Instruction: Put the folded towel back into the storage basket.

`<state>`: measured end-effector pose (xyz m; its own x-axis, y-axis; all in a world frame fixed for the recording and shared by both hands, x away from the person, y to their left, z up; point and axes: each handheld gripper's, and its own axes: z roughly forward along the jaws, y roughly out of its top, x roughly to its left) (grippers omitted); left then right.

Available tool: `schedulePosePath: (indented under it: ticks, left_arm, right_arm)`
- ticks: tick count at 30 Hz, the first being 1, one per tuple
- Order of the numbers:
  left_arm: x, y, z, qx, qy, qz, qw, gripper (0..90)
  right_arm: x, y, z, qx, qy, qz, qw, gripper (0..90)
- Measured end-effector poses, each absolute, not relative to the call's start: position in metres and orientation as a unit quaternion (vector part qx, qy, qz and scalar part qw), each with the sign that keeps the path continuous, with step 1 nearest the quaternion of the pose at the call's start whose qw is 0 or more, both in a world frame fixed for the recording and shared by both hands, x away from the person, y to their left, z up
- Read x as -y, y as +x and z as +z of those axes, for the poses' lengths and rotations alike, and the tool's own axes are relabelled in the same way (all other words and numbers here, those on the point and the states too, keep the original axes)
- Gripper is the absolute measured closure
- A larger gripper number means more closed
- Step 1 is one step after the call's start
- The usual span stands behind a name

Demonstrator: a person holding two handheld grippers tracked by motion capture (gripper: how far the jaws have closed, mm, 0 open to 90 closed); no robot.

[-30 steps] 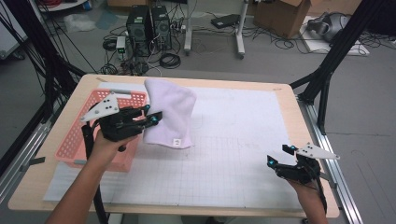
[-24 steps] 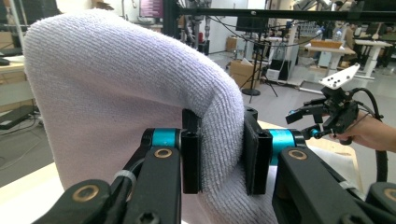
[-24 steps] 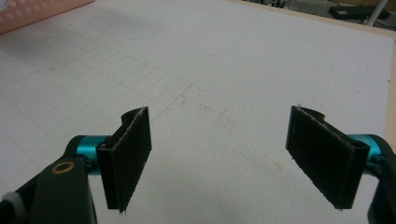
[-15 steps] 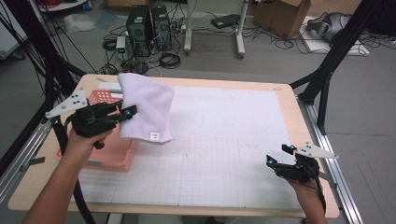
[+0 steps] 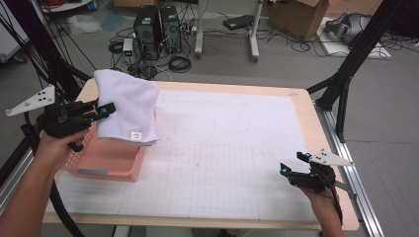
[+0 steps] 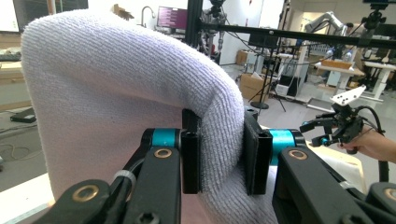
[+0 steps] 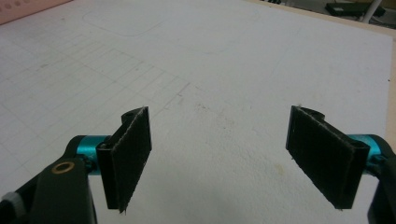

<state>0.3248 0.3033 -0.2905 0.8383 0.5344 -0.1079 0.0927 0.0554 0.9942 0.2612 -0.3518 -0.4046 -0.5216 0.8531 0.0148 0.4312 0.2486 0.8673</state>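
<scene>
We hold the left hand-held gripper [image 5: 101, 112] clamped on a folded white towel [image 5: 127, 111], its pads pressing a thick fold from both sides. The towel hangs above the pink basket [image 5: 106, 160], which sits at the left edge of the bench [image 5: 222, 163]. We hold the right hand-held gripper [image 5: 292, 165] near the bench's front right corner, jaws wide apart with nothing between them.

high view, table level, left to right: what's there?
left gripper → white towel clamped in it, hanging over the pink basket → bare gridded table mat → right gripper, jaws open.
</scene>
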Motion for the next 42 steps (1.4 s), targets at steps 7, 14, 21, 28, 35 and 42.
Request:
schedulePosePath:
  ticks: [7,14,21,28,35,42]
  left_arm:
    - [-0.331,0.331,-0.301,-0.246,0.667,0.151,0.687,72.8]
    - [-0.353,0.332,-0.309,-0.258,0.661,0.15,0.688,72.8]
    - [-0.365,0.332,-0.313,-0.265,0.659,0.154,0.687,72.8]
    - [-0.369,0.331,-0.331,-0.274,0.668,0.146,0.676,72.8]
    - [-0.365,0.336,-0.347,-0.282,0.673,0.134,0.67,72.7]
    - [-0.362,0.338,-0.358,-0.286,0.675,0.127,0.668,72.7]
  right_arm:
    - [0.351,0.26,-0.403,-0.752,0.429,0.433,0.249,21.2]
    - [0.346,0.262,-0.407,-0.759,0.429,0.422,0.247,21.3]
    - [0.343,0.261,-0.408,-0.759,0.431,0.42,0.248,21.2]
    - [0.341,0.261,-0.409,-0.76,0.43,0.419,0.247,21.2]
    - [0.341,0.26,-0.41,-0.761,0.428,0.423,0.243,21.3]
    - [0.341,0.26,-0.41,-0.76,0.431,0.422,0.243,21.2]
